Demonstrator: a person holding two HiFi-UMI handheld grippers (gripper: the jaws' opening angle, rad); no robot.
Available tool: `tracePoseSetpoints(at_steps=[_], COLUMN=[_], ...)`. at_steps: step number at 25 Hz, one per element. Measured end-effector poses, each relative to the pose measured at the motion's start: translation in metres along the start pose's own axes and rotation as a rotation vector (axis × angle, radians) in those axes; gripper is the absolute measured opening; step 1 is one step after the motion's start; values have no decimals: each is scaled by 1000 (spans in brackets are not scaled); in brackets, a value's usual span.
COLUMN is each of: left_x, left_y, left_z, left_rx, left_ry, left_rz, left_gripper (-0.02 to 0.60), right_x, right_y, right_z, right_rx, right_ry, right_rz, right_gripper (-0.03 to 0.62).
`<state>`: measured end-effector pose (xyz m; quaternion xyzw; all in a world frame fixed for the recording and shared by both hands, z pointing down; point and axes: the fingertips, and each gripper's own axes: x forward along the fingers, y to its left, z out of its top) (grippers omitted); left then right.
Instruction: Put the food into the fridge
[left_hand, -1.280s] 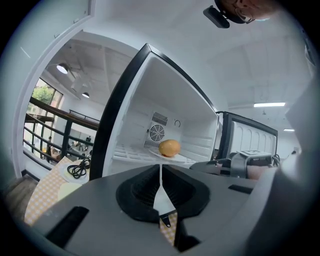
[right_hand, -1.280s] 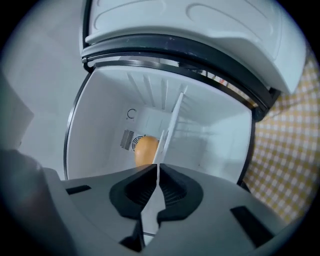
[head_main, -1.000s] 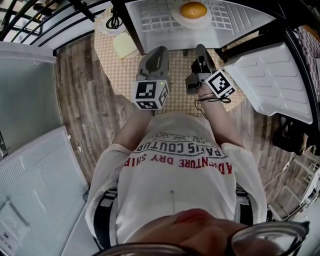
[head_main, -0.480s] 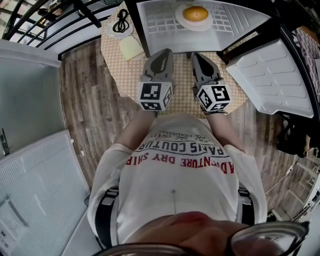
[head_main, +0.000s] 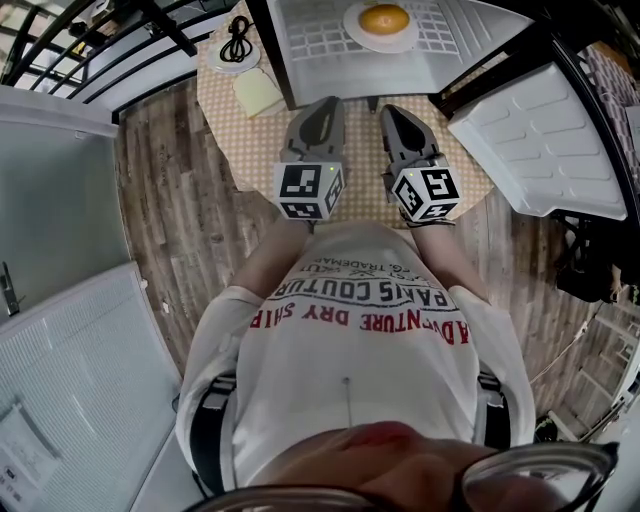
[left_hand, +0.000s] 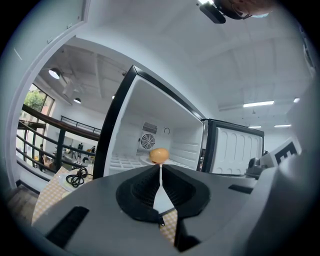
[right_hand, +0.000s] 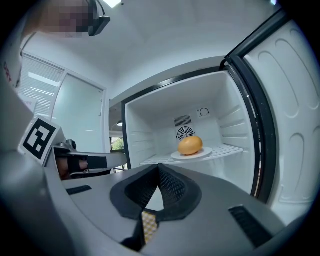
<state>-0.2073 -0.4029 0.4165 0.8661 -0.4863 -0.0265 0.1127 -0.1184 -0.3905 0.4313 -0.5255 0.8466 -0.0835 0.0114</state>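
An orange bun (head_main: 385, 18) lies on a white plate (head_main: 353, 29) on the wire shelf inside the open fridge (head_main: 330, 60). It also shows as the bun (left_hand: 159, 155) in the left gripper view and the bun (right_hand: 190, 145) on its plate (right_hand: 206, 153) in the right gripper view. My left gripper (head_main: 318, 108) and right gripper (head_main: 396, 112) are held side by side in front of the fridge, both shut and empty, short of the shelf. Up close, the left gripper (left_hand: 161, 168) and right gripper (right_hand: 158, 168) have their jaws pressed together.
The fridge door (head_main: 545, 150) stands open to the right. A black cable on a white dish (head_main: 234, 45) and a pale yellow pad (head_main: 257, 95) lie on the checked mat (head_main: 240, 140) left of the fridge. A white cabinet (head_main: 60, 330) is at left, black railing (head_main: 90, 45) beyond.
The right gripper has turned level and moved alongside the left one. The view has shifted slightly towards the fridge; the bun and plate have stayed on the shelf.
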Motion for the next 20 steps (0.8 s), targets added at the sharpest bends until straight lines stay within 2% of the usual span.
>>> tracePoseSetpoints(at_steps=[20], left_x=[-1], left_y=[-2], left_z=[-8], left_rx=[2], left_ry=[25], left_rz=[20], left_gripper=[32], right_x=[-2], right_y=[-9], right_z=[-5], right_rx=[39], right_ry=[6], right_rz=[-11], right_gripper=[25])
